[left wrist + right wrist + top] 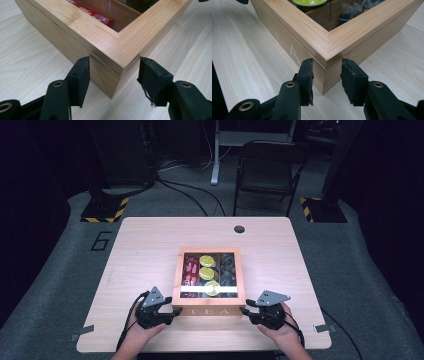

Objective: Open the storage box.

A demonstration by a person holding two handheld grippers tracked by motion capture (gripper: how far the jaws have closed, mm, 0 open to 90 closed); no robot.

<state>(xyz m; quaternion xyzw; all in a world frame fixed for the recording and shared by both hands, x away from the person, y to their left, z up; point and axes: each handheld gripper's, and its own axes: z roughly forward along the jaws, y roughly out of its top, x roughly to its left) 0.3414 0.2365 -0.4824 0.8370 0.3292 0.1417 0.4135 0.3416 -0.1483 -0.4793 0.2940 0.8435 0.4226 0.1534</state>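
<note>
Gripping step: tea box point(209, 310) sits between both tools, left hand-held gripper point(113, 71) and right hand-held gripper point(326, 72) each clenched on a near corner; next, lift evenly off the surface point(145, 245).

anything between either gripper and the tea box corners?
Nothing visible. The left gripper straddles one near corner of the tea box and the right gripper the other, with bare table around them. Whether the fingers touch the wood can't be told.
</note>
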